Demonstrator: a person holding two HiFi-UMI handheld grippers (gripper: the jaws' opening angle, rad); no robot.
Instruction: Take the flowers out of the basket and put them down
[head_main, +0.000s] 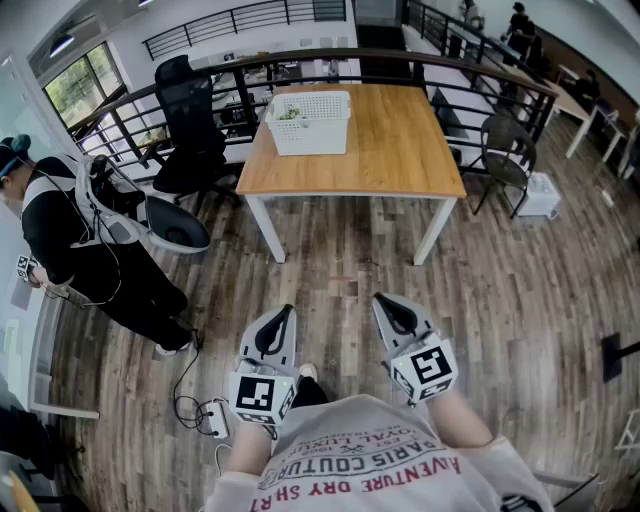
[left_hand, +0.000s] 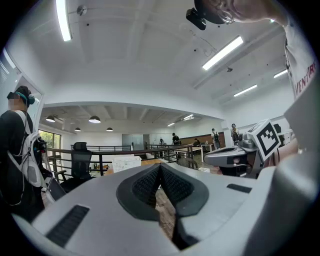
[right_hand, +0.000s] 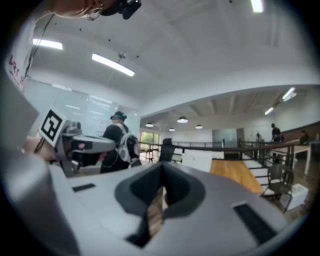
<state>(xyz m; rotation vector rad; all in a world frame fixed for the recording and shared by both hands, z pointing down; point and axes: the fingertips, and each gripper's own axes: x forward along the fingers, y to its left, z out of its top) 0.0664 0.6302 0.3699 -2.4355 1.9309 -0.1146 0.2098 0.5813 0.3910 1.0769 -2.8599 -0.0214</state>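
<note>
Task item: the flowers (head_main: 291, 113) lie inside the basket (head_main: 308, 122). Only a small patch of green and pale material shows over the rim at the basket's left end; finer detail is too small to tell. The basket is white and rectangular, with perforated walls that taper toward the base. It stands upright on the far left part of the table (head_main: 390, 150), a light wooden top on white legs. The rest of the top is bare wood.

Grippers: the left gripper (head_main: 283, 314) and the right gripper (head_main: 384, 302) are held level, side by side, close against the person's chest and well apart from the table. In the left gripper view the dark ribbed pads (left_hand: 171, 184) meet at the tip with nothing clamped. In the right gripper view the jaws are likewise fully together and empty. Each gripper carries its marker cube at the rear.

Surroundings: a stretch of plank floor (head_main: 340, 270) lies between the grippers and the table. A black office chair (head_main: 195, 120) stands just beside the table's left edge, on the basket's side. A darker chair (head_main: 505, 150) stands at the table's right edge, with a white box (head_main: 540, 195) on the floor near it. A dark railing (head_main: 150, 105) curves behind the table. A second person (head_main: 75, 235) in black, wearing a white harness, stands at the left. A small white device with a cable (head_main: 213, 415) lies on the floor near the left gripper.
</note>
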